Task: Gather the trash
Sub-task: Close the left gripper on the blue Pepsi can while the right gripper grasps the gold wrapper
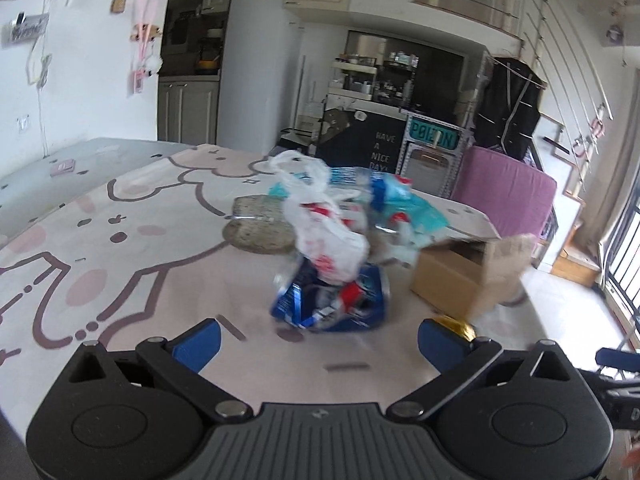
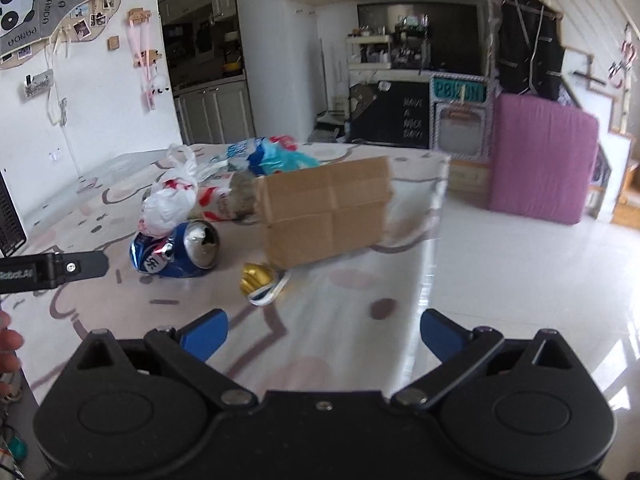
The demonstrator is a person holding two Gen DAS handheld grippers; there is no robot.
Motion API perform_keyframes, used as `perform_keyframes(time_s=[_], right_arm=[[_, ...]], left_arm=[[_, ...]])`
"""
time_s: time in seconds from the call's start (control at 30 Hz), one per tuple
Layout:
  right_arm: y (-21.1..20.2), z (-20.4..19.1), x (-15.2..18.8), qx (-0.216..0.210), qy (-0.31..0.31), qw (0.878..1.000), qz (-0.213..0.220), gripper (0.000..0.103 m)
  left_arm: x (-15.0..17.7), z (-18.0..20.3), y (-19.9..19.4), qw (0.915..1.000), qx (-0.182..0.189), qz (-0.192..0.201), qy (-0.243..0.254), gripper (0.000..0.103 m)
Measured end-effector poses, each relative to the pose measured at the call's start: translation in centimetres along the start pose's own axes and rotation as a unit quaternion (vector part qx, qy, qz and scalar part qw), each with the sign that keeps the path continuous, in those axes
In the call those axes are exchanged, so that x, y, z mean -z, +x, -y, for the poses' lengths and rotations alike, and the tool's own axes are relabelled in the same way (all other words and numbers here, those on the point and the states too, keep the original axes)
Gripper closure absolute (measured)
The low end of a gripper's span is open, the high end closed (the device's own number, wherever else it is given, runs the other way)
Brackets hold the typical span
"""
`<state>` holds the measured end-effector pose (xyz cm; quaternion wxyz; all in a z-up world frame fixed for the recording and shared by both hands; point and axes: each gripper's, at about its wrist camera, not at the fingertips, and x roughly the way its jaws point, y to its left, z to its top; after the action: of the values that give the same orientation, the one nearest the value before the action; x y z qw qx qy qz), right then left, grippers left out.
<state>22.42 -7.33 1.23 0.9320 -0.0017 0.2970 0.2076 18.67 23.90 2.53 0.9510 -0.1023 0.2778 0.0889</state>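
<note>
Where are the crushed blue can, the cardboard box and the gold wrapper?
crushed blue can (image 2: 176, 254): right wrist view, on its dented blue side.
cardboard box (image 2: 326, 210): right wrist view, on its front face.
gold wrapper (image 2: 256, 278): right wrist view, on the crumpled gold foil.

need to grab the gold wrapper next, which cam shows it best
The right wrist view: the gold wrapper lies in full sight on the table, just in front of the box, sharp enough to see its crumpled shape. In the left wrist view only a sliver shows, hidden behind the left gripper's finger.
</note>
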Motion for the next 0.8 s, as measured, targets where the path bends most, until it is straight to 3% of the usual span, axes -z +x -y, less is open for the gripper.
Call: perform_keyframes(time_s=[0.1,0.2,0.33,0.4,0.47,0.63,0.73,0.8], right_arm=[[2.0,-1.1,-0.3,0.006,0.01,1.0,-0.004,0.0],[3.5,-1.4,-0.5,0.003,0.037,0.999,-0.008,0.002],[5.7,-1.6,-0.6,-0.007,0.067,0.997,-0.021,0.011],[6.7,-1.9,-0.8,-0.01,0.073,0.997,-0.027,0.023],[7.5,-2.4,-0.9,-0.012,0.076,0.997,-0.032,0.027],[9.6,-3.4,-1.5,-0.016,0.095,0.994,-0.041,0.036],[10.7,-3.7,-1.7,-0.012,0.098,0.994,-0.046,0.048],[11.1,-3.8,-1.6,-0.01,0.092,0.994,-0.055,0.066]], left_arm=[[-0.7,-1.6,2.5,0.9999,-0.005,0.0,-0.012,0.0],[-0.9,-2.5,4.3,0.9998,-0.01,-0.003,-0.018,0.007],[-1.2,-3.4,6.3,0.9995,-0.008,-0.006,-0.03,0.016],[-1.2,-3.6,7.4,0.9993,-0.008,-0.012,-0.034,0.023],[-1.1,-3.6,8.5,0.9991,-0.007,-0.023,-0.034,0.029],[-1.0,-3.2,10.0,0.999,0.001,-0.024,-0.037,0.034],[-1.1,-2.7,9.8,0.9989,0.02,-0.02,-0.038,0.056],[-1.0,-2.2,9.4,0.9994,0.015,-0.017,-0.026,0.065]])
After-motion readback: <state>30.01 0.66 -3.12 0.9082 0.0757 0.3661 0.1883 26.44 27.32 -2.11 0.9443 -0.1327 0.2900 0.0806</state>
